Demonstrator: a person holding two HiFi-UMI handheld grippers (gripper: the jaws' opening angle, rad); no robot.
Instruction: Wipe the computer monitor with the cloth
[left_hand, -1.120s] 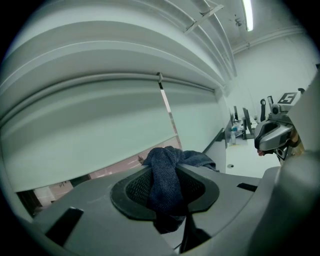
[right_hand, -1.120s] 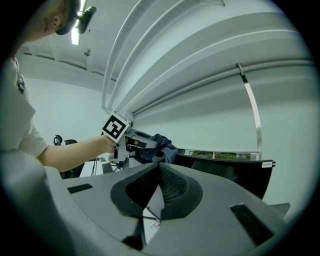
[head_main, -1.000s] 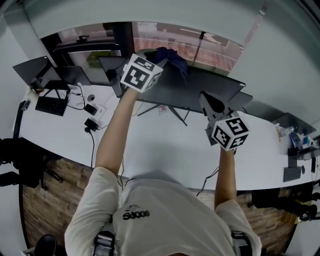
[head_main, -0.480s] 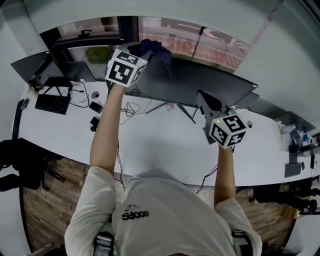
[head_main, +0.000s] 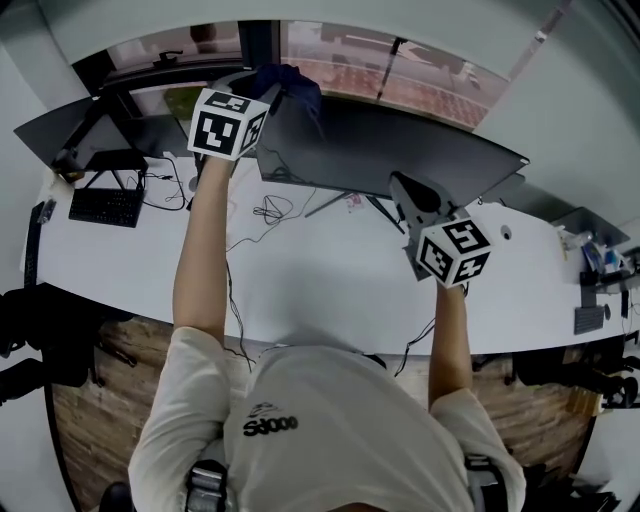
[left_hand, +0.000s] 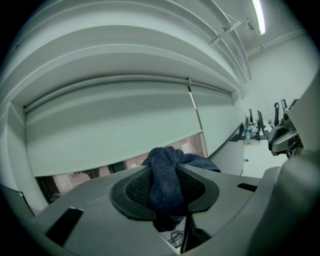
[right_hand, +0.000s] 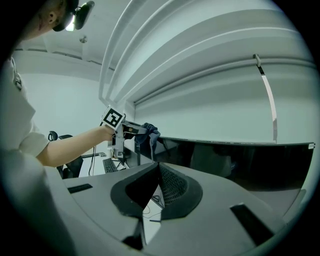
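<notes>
Leftward along the top edge of the monitor (head_main: 400, 150) goes the left tool (left_hand: 165, 192) since a second ago, clenched on the dark blue cloth (left_hand: 164, 172), which now sits bunched at the screen's upper left corner. Wiping looks under way; the right tool (right_hand: 151, 187) hangs over the bench (head_main: 320, 290), jaws pressed together on nothing. Next, I judge, the cloth must come down across the dark screen face, kept in contact.

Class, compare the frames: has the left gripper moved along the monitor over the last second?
Yes. The left gripper, shut on the cloth, has slid toward the left end of the monitor.
</notes>
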